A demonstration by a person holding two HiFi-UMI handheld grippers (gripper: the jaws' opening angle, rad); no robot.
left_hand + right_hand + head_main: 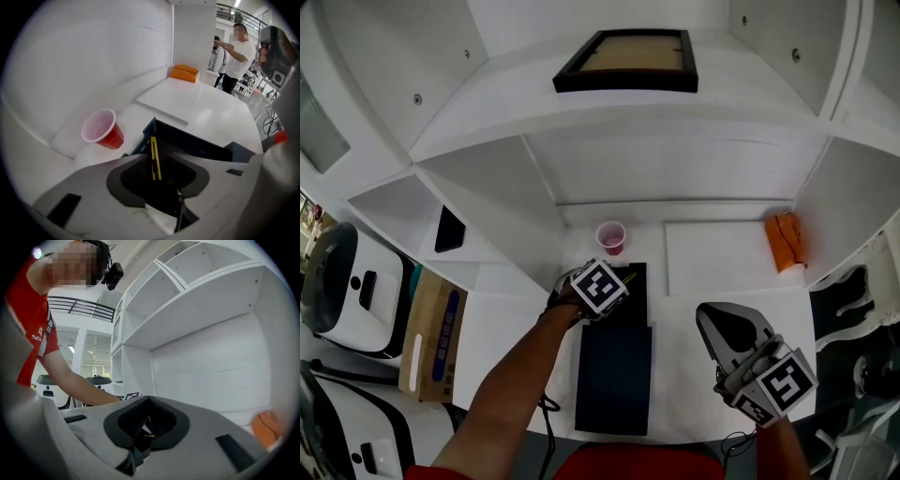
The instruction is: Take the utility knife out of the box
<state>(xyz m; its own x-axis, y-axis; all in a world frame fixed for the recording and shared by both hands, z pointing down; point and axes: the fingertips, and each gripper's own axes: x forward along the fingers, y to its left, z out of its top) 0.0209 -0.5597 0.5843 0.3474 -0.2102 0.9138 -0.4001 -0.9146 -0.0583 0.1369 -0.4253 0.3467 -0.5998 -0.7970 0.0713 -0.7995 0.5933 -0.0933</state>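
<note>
**Left gripper hanging open over the knife in its box**

At the far left, a cardboard box (431, 333) is standing on the floor beyond the edge of the desk (502, 319). The shelf unit's side wall is closing in the left of the alcove, so the free room is lying toward the front and the right.

A red cup (611, 236) is standing near the back wall with its mouth up, showing only a pale bare inside. Just in front of it, the left gripper (158, 155) is pointing steeply down over the black box (187, 138). Its jaws are standing wide apart, gripping nothing.

The utility knife (154, 150), yellow and slim, is lying on the floor of the box. It is showing in the gap between the two jaws, and neither pad is touching it. Only the left gripper view is showing the knife, since in the head view the marker cube is covering that part of the box.

A dark panel (614, 375) is lying flat, touching the box's near end. To the right, a white board (727, 258) is lying flat on the desk.

The right gripper (149, 399) is hanging well clear of the box near the front edge. Its jaw tips are meeting and it is carrying nothing.

An orange object (786, 242) is sitting against the right wall.
</note>
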